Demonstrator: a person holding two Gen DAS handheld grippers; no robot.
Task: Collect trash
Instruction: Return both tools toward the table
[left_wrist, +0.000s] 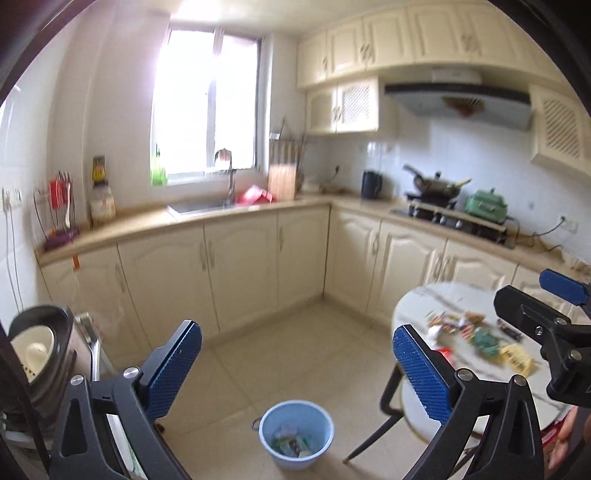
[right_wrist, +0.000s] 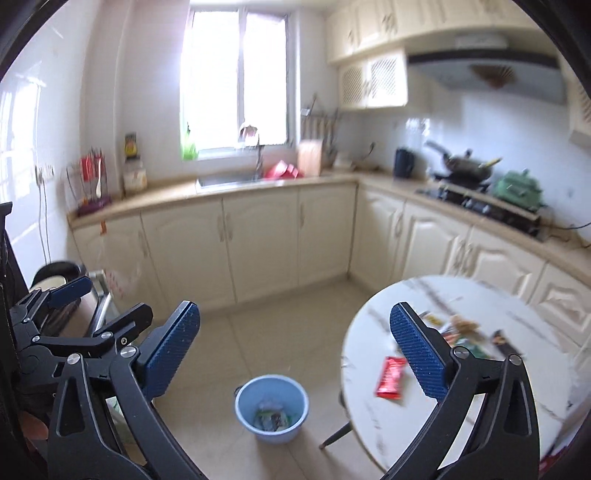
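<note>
Both grippers up high over the kitchen floor, nothing held: left gripper (left_wrist: 297, 363) jaws wide, right gripper (right_wrist: 295, 347) jaws wide. Blue bin (right_wrist: 272, 409) on the floor below, some wrappers already inside. Round marble table (right_wrist: 461, 369) to the right carries the remaining trash: red wrapper (right_wrist: 390, 377) near its edge, blurred wrapper pile (left_wrist: 476, 338) further back.

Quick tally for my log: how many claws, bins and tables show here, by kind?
Claws: 2, left claw and right claw, both open and empty
Bins: 1, blue bin on the floor
Tables: 1, round white table with scattered wrappers
Total: 4
</note>
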